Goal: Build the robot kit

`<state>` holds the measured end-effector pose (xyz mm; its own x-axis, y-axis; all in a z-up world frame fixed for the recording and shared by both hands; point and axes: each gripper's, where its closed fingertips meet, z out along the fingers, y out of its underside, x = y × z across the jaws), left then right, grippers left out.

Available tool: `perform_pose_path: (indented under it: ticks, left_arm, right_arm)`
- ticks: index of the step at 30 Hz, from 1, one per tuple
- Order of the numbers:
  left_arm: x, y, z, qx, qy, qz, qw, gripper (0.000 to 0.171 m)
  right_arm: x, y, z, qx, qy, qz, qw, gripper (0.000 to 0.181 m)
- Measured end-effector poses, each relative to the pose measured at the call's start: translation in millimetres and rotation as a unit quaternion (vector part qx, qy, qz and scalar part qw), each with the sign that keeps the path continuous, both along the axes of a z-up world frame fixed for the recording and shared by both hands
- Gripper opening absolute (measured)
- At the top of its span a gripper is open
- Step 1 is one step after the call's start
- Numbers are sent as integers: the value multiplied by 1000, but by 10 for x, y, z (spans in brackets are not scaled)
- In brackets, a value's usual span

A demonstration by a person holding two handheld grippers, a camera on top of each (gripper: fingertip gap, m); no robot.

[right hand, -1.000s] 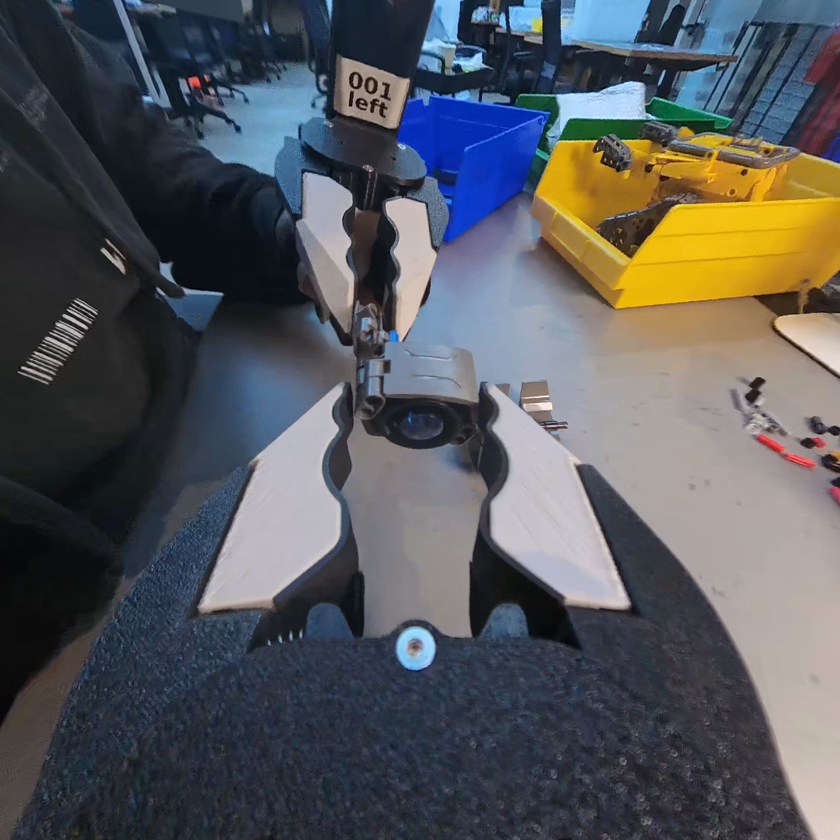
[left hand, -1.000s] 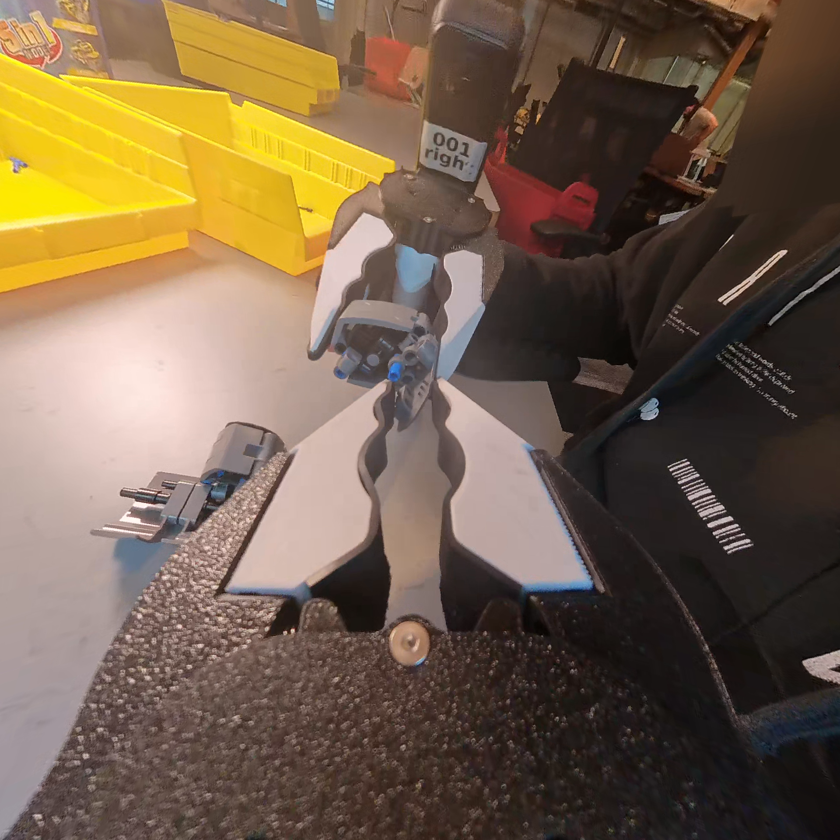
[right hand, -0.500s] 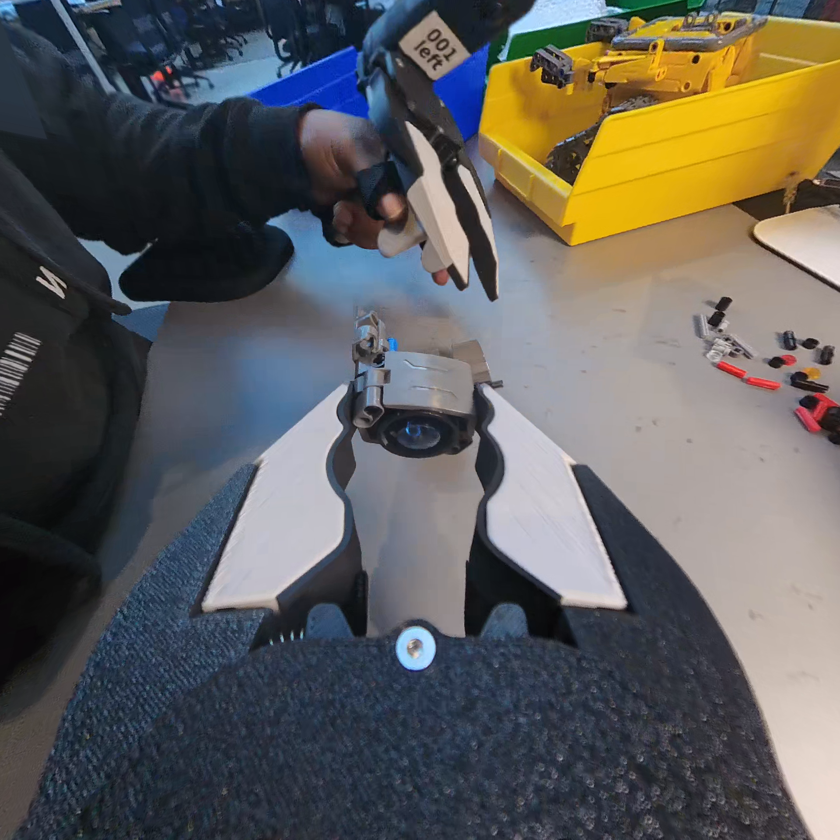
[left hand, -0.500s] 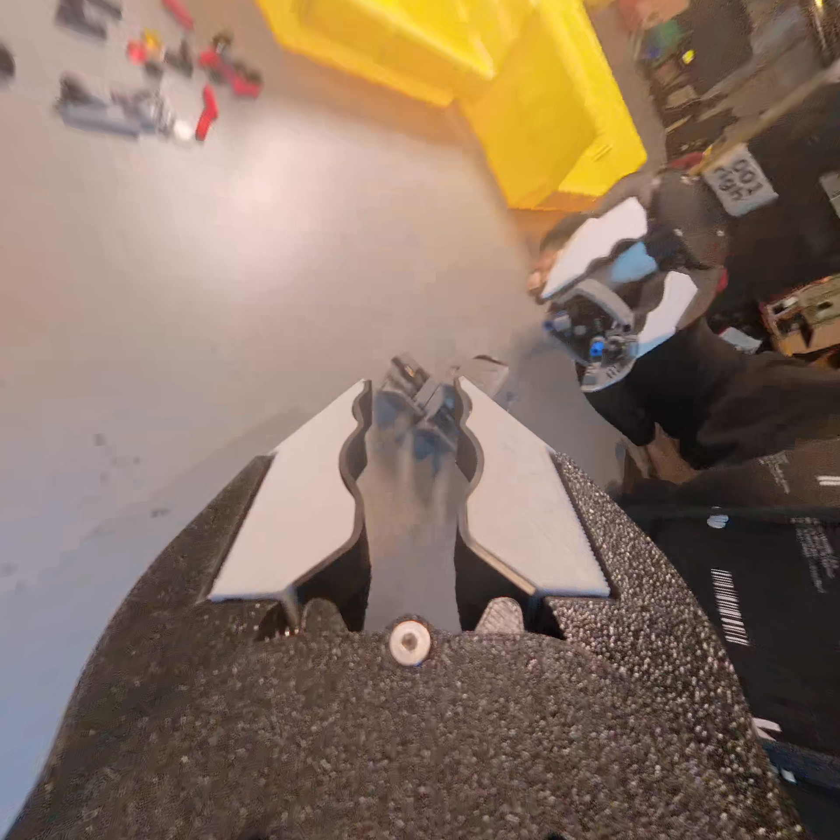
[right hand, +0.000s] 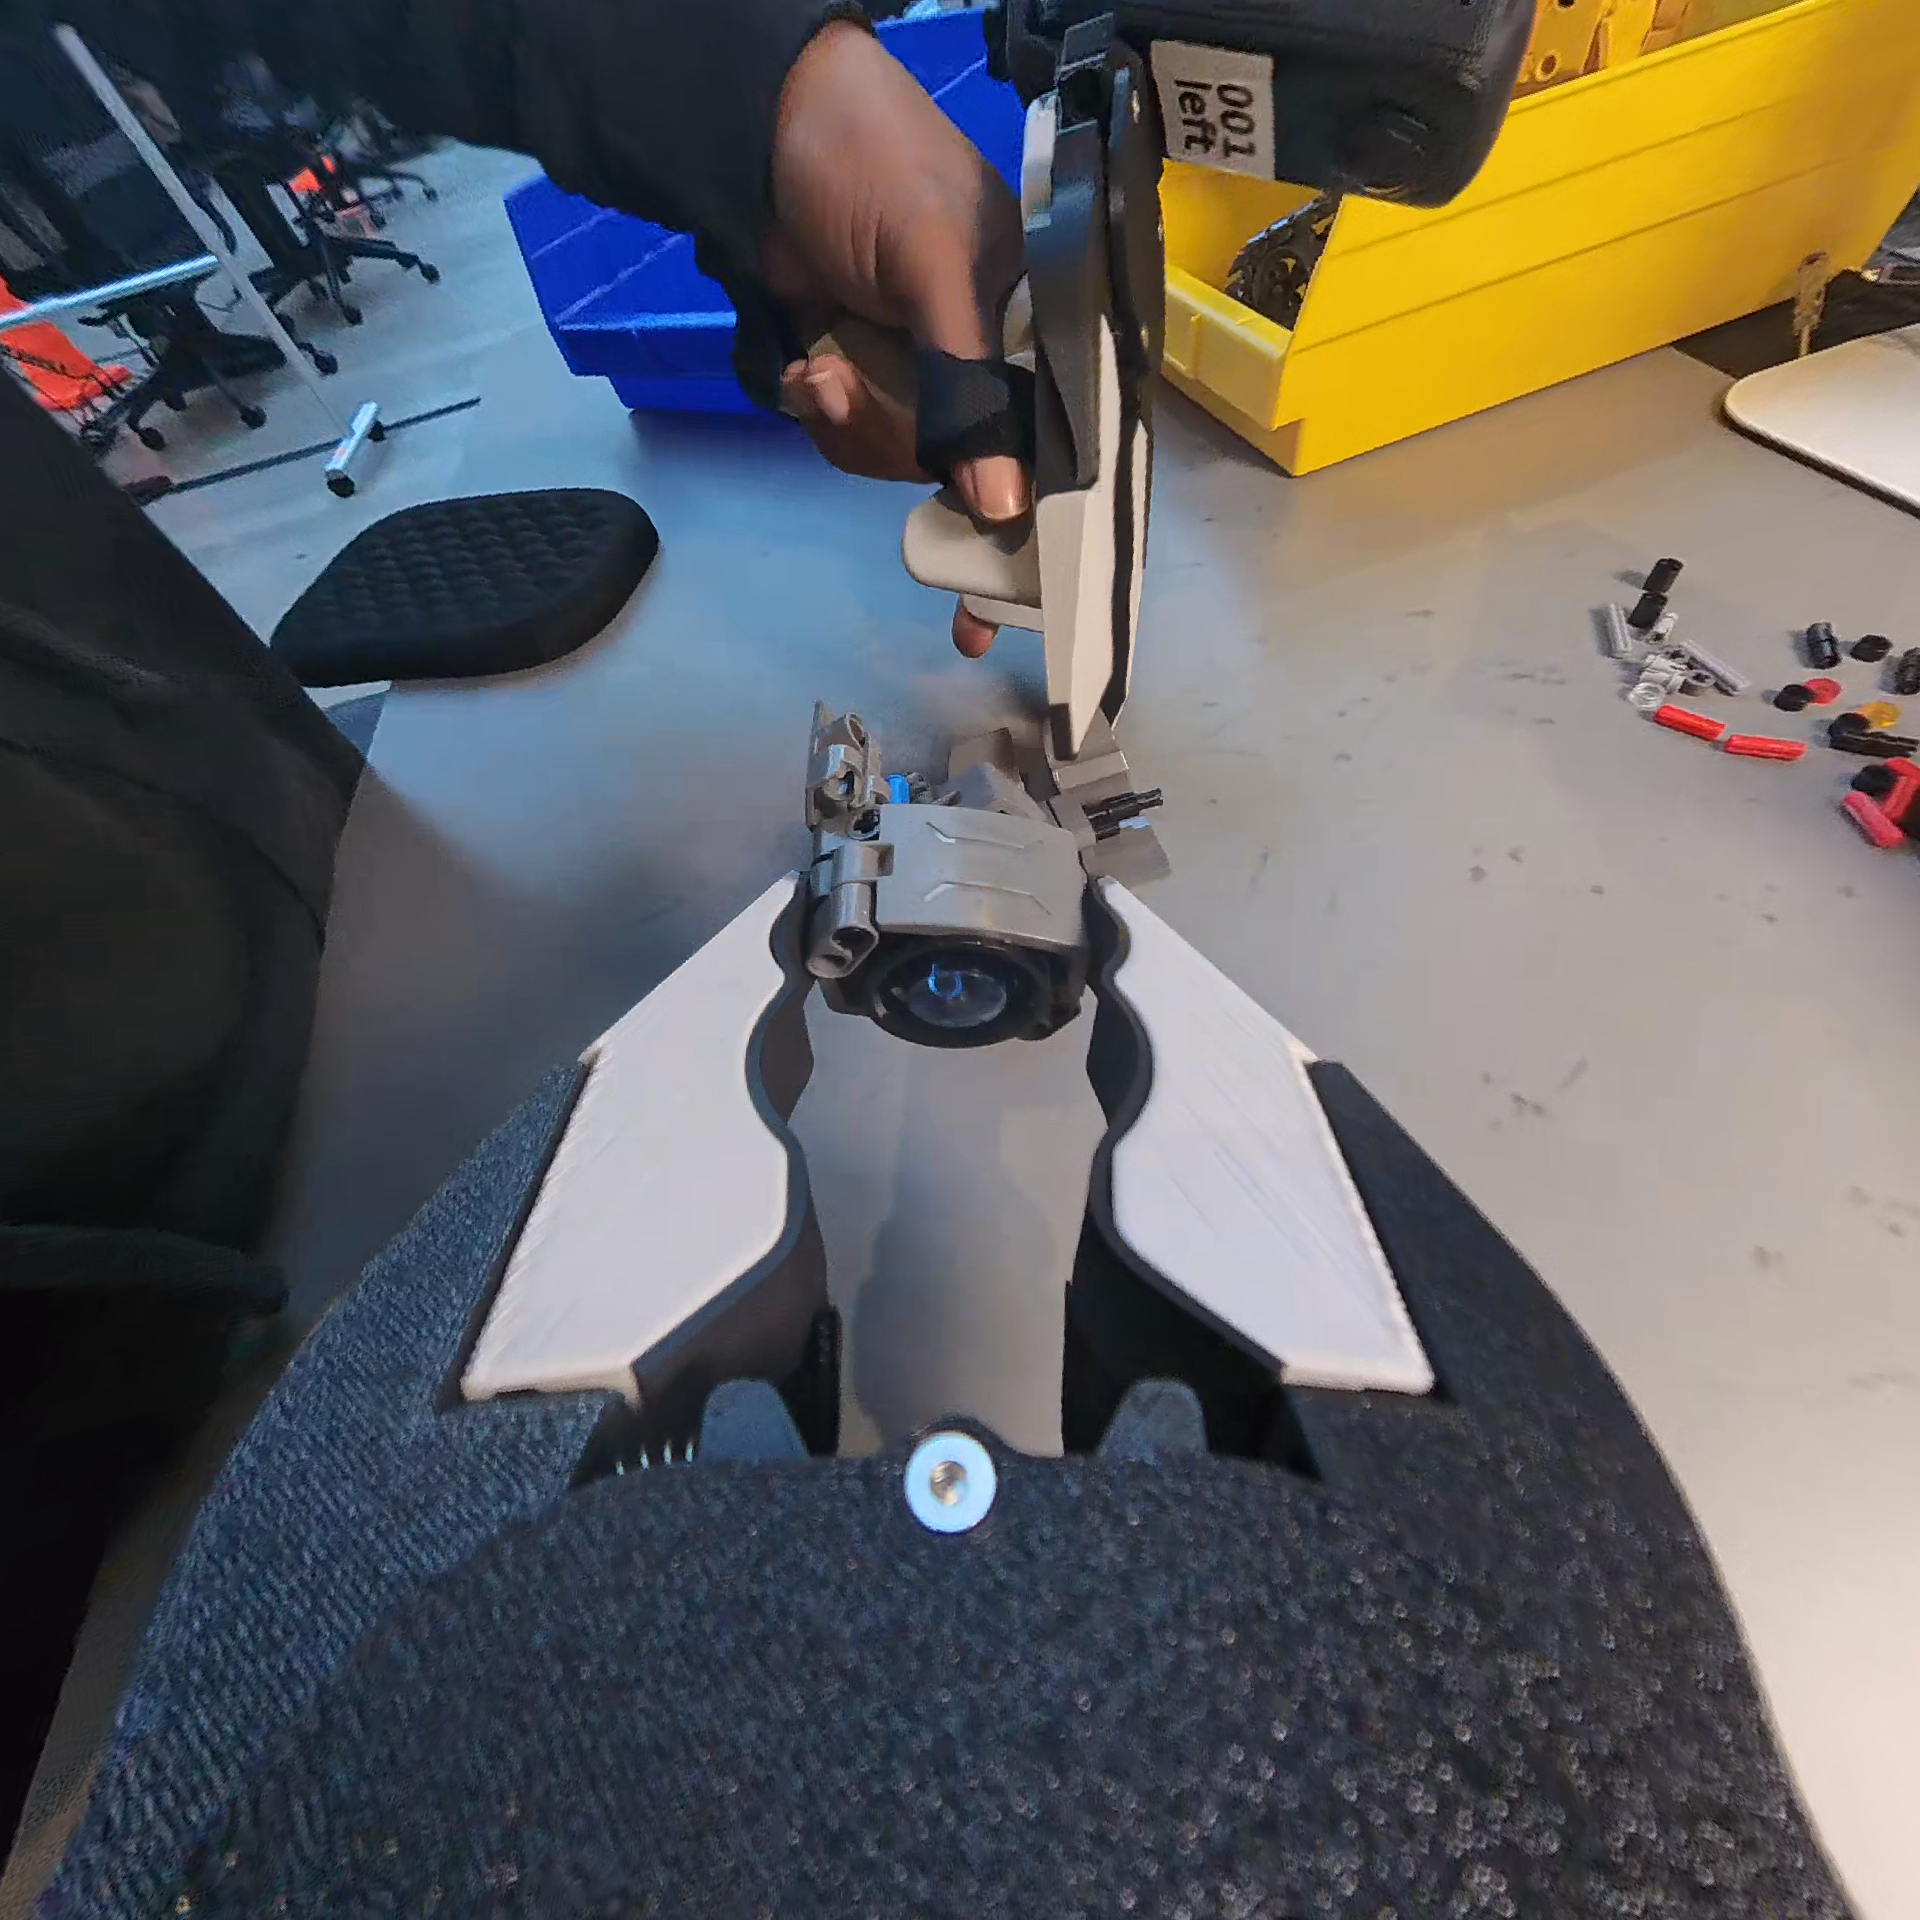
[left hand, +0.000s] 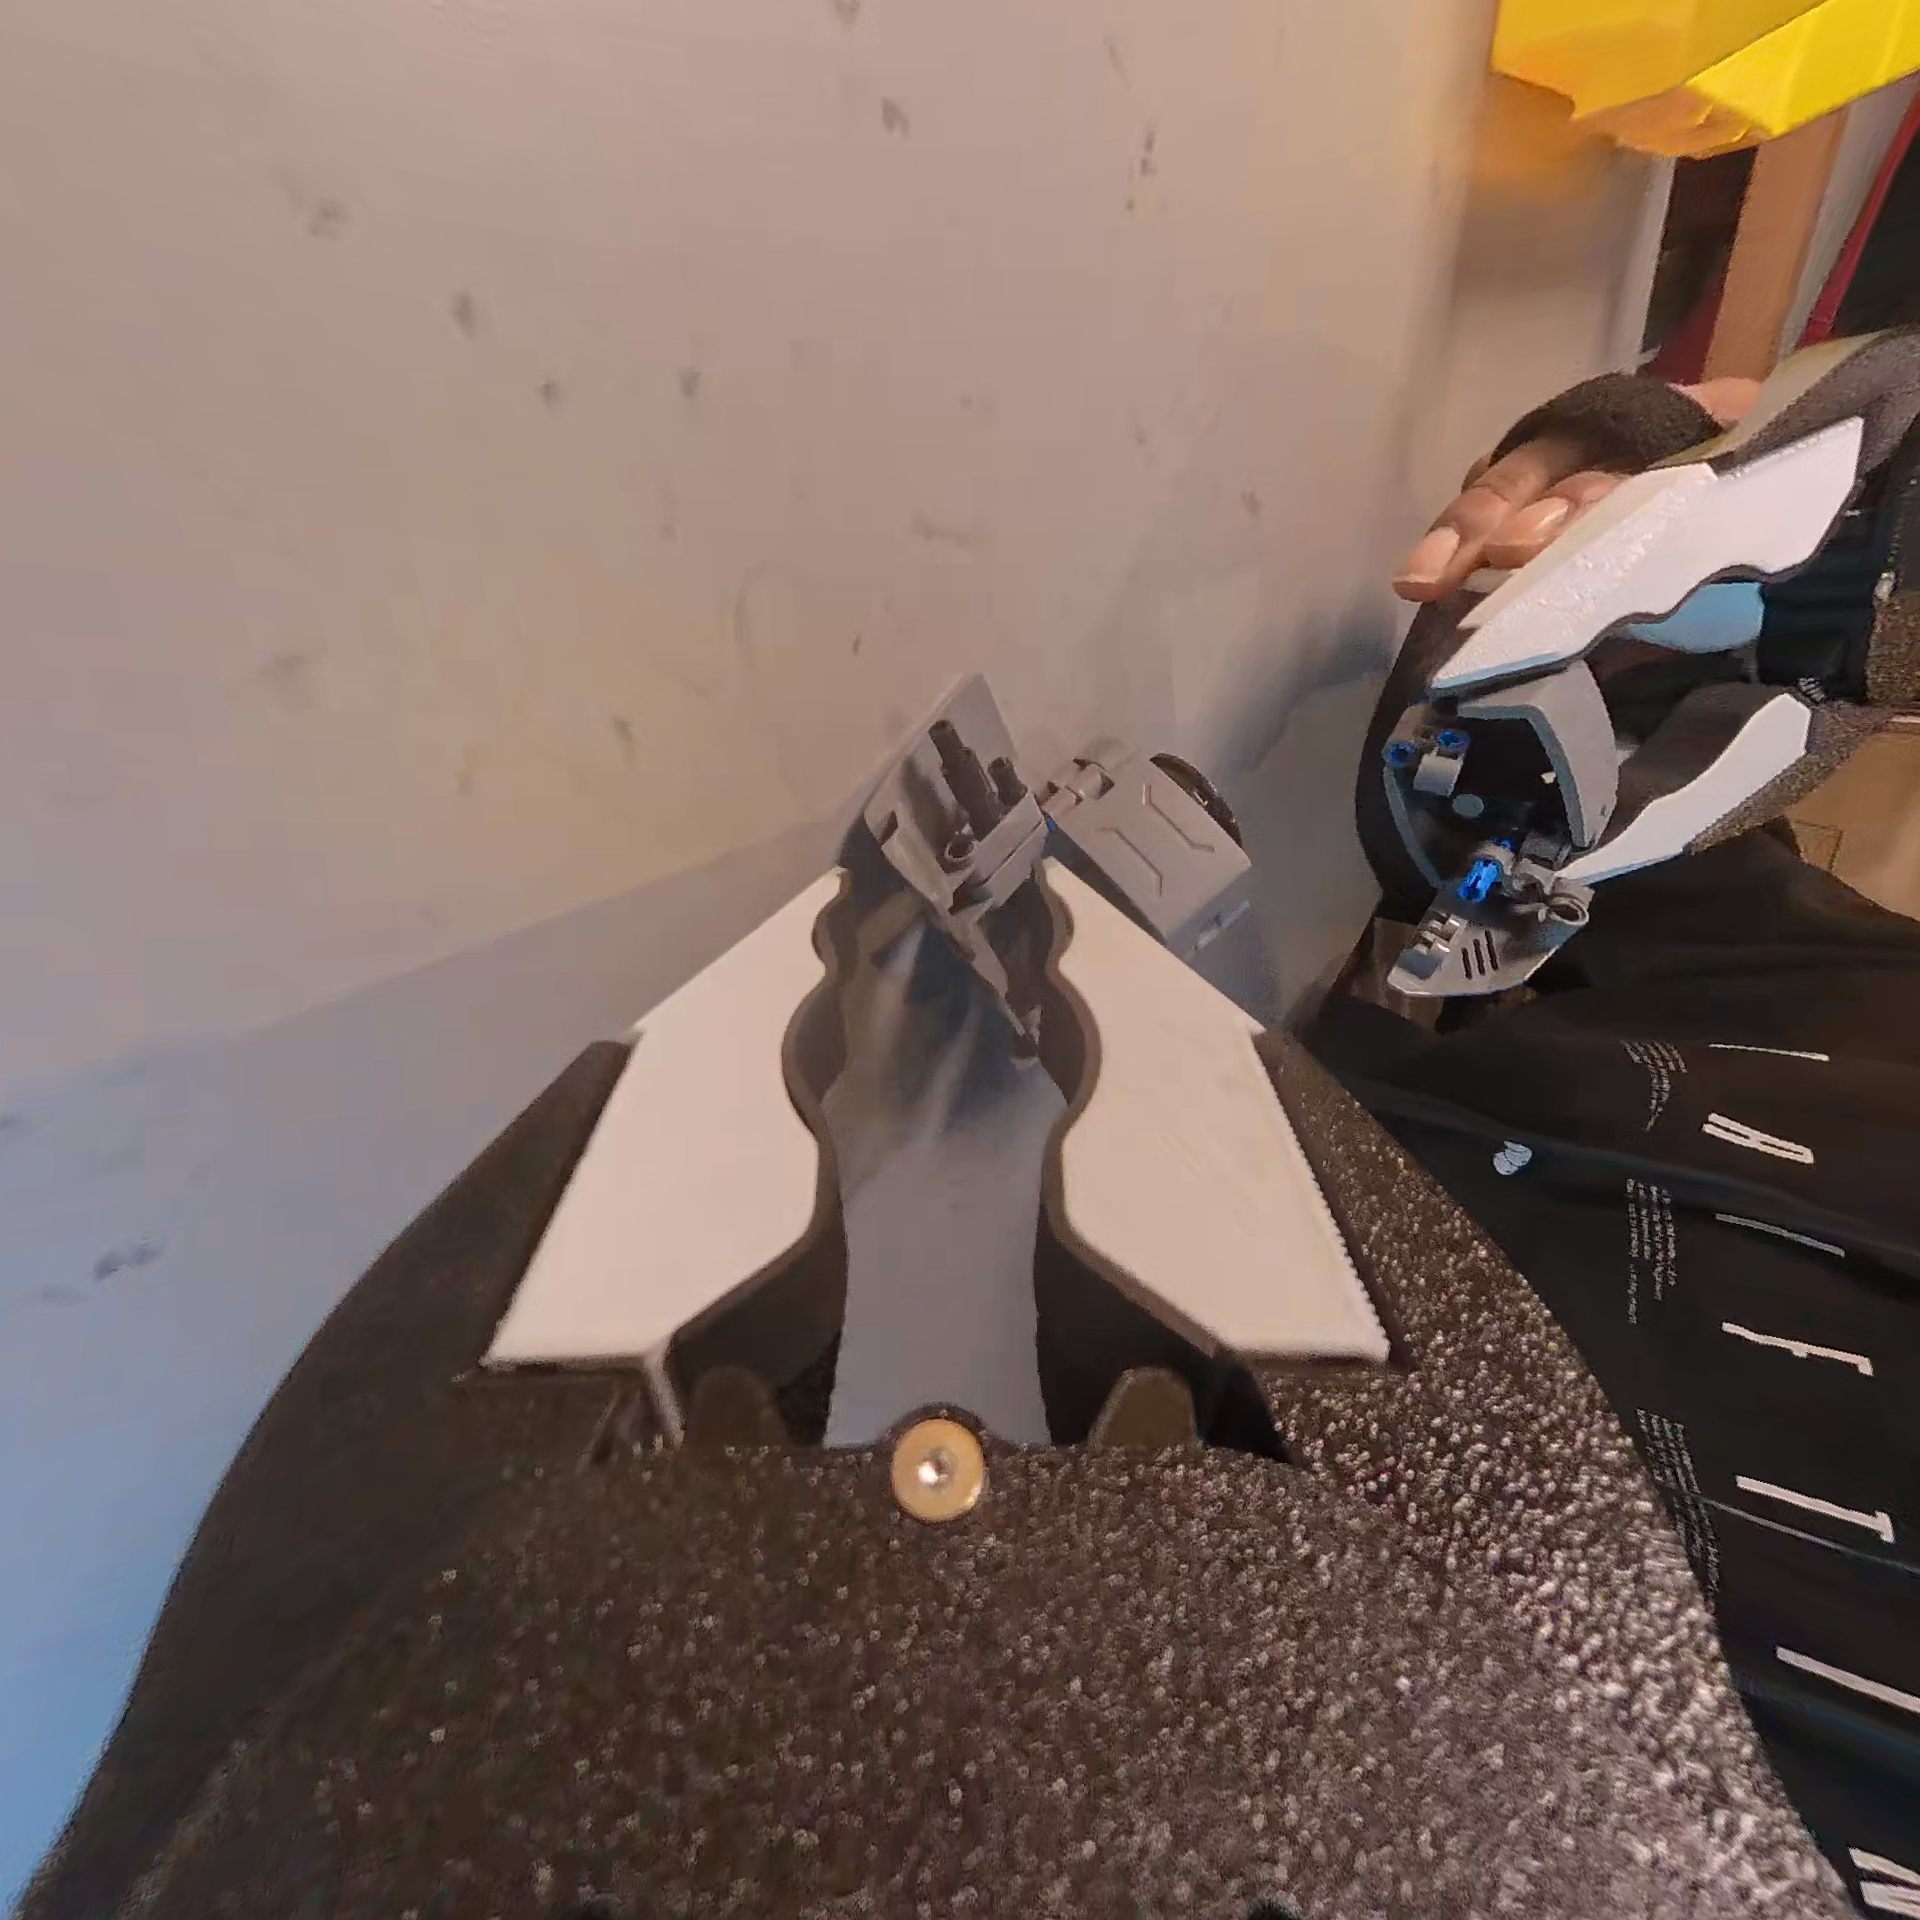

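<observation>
My right gripper (right hand: pixel 951 914) has its jaws clamped on a grey block assembly (right hand: pixel 961 914), held level above the desk (right hand: pixel 1455 987). My left gripper (left hand: pixel 940 914) points steeply down, jaws pinched on a second grey piece (left hand: pixel 961 831) resting on the desk just beyond the first. Loose red and black parts (right hand: pixel 1787 707) lie to the right; a yellow bin (right hand: pixel 1558 239) and a blue bin (right hand: pixel 623 281) stand behind.
</observation>
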<state>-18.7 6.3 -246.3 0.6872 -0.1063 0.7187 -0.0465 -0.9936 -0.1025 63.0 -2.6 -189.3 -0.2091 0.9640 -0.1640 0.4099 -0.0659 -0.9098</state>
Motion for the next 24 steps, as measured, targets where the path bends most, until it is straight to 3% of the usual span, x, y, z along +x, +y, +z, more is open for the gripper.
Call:
perform_pose_path:
  ticks: [2, 5, 8, 10, 12, 15, 19, 24]
  left_arm:
    - [-2, 2, -19, -10, 21, 2, 1000, 30]
    - [-43, 16, -94, 9, 65, 13, 998, 11]
    - [64, 65, -28, 88, 73, 22, 993, 6]
    - [130, 189, 153, 208, 99, 30, 973, 4]
    - [153, 266, 360, 321, 119, 55, 938, 5]
    - [170, 188, 487, 415, 124, 111, 894, 5]
    - [184, -20, 468, 469, 144, 151, 858, 5]
    - [262, -294, 455, 500, 155, 146, 840, 5]
  right_arm:
    - [11, 15, 4, 0, -1, -6, 1000, 50]
    - [19, 11, 22, 8, 3, -9, 1000, 50]
    - [21, 4, 54, 14, 11, -12, 1000, 49]
    - [20, 4, 98, 18, 22, -15, 999, 49]
    - [17, 1, 154, 15, 34, -18, 999, 49]
    - [-18, -10, 174, -5, 42, -25, 999, 49]
    - [-112, -116, 93, -12, 30, -18, 999, 49]
    - [-205, -304, -57, 1, 2, 3, 1000, 49]
